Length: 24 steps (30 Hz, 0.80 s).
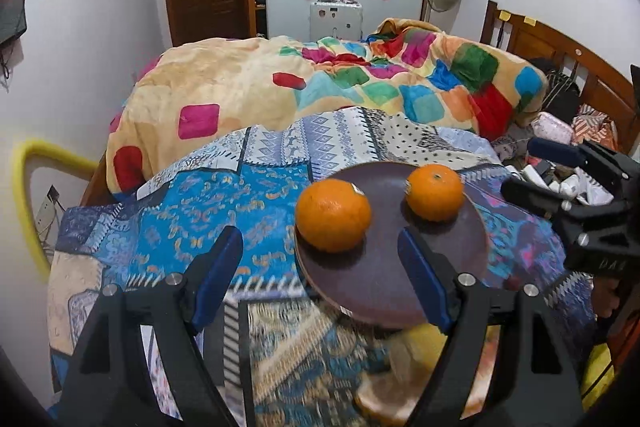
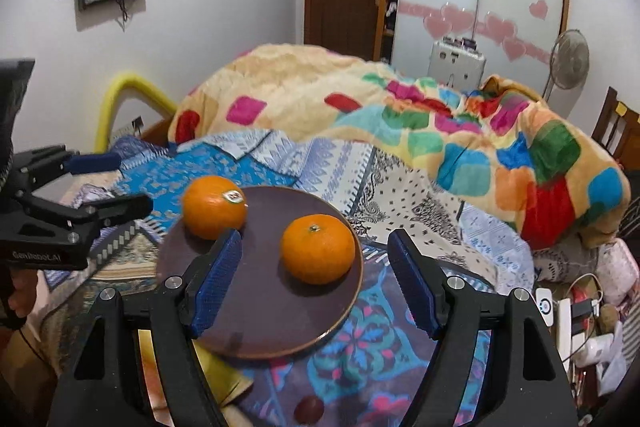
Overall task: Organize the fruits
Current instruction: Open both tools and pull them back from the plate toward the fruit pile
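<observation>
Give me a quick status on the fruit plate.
Left gripper and right gripper open, empty. Two oranges on the brown plate. Nothing blocking.

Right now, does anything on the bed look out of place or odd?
Mostly tidy: two oranges sit on the brown plate. One small dark red fruit lies alone on the cloth below the plate, not with the others.
</observation>
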Each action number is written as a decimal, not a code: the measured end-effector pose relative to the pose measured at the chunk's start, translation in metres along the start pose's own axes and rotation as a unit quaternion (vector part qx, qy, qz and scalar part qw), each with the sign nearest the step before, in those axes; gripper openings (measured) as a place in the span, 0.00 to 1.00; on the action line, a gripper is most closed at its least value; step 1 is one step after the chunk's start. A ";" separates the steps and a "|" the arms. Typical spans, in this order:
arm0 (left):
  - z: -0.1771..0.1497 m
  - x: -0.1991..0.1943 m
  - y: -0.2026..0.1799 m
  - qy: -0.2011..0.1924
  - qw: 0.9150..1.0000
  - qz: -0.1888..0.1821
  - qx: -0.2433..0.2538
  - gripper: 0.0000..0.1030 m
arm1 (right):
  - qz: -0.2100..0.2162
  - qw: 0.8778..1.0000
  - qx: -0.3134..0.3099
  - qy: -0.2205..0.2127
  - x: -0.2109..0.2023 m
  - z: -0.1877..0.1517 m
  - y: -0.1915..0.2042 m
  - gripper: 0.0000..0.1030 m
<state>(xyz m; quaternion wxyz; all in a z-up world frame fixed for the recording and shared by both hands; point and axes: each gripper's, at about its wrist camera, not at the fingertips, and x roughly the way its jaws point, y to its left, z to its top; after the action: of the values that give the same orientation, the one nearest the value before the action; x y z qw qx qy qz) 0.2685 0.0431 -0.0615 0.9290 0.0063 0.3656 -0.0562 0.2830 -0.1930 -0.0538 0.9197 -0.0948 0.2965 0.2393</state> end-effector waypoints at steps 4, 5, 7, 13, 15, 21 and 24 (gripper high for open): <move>-0.018 -0.030 -0.007 -0.009 1.000 0.004 0.005 0.78 | 0.003 1.000 0.005 -0.021 -0.028 -0.007 0.007 0.73; -0.022 -0.036 -0.008 -0.010 1.000 0.004 0.008 0.78 | 0.004 1.000 0.004 -0.026 -0.036 -0.011 0.010 0.74; -0.031 -0.047 -0.012 -0.012 1.000 0.002 0.011 0.79 | 0.004 1.000 0.004 -0.030 -0.045 -0.017 0.012 0.74; -0.062 -0.074 -0.020 -0.014 1.000 -0.003 0.010 0.81 | 0.013 0.999 0.013 -0.031 -0.068 -0.046 0.025 0.76; -0.074 -0.080 -0.024 -0.014 1.000 -0.002 0.014 0.81 | 0.006 0.999 0.014 -0.031 -0.073 -0.060 0.029 0.77; -0.111 -0.087 -0.034 -0.012 1.000 0.002 0.021 0.83 | 0.004 0.999 0.027 -0.017 -0.077 -0.099 0.041 0.79; -0.125 -0.087 -0.034 -0.009 1.000 -0.002 0.017 0.83 | 0.017 0.999 0.033 -0.008 -0.075 -0.114 0.051 0.79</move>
<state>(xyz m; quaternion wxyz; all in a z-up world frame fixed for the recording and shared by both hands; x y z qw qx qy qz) 0.1166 0.0244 -0.0933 0.9319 0.0210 0.3562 -0.0646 0.1470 -0.2139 -0.1030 0.9205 -0.0577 0.2981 0.2460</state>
